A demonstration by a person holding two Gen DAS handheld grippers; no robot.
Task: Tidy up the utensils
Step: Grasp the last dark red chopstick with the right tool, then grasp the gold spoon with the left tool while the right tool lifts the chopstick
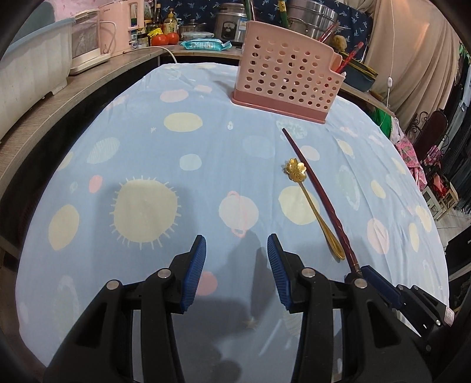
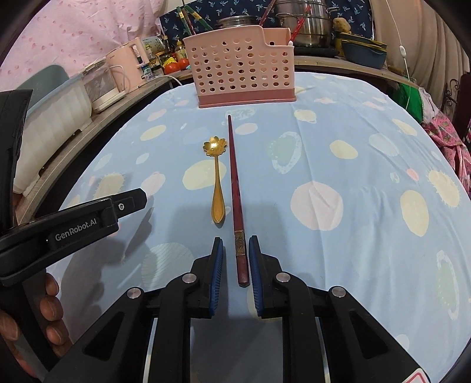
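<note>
A dark red chopstick (image 2: 235, 182) lies on the blue spotted tablecloth (image 2: 338, 141), pointing at a pink perforated utensil holder (image 2: 241, 70). Left of it lies a gold spoon (image 2: 217, 182) with a flower-shaped bowl. My right gripper (image 2: 236, 244) straddles the chopstick's thick near end; a gap still shows beside the left pad, so it is open. My left gripper (image 1: 235, 250) hovers open over bare cloth, left of the spoon (image 1: 315, 212) and chopstick (image 1: 295, 147), with nothing between its pads. The holder (image 1: 282, 76) stands at the far side and holds red chopsticks.
A wooden counter (image 1: 97, 73) runs along the left and back with a pink kettle (image 1: 123, 26), a white tub (image 1: 32, 62), bottles, tomatoes, and steel pots (image 2: 306, 23). The left gripper's body (image 2: 88, 221) and a hand (image 2: 50, 309) fill the right view's lower left.
</note>
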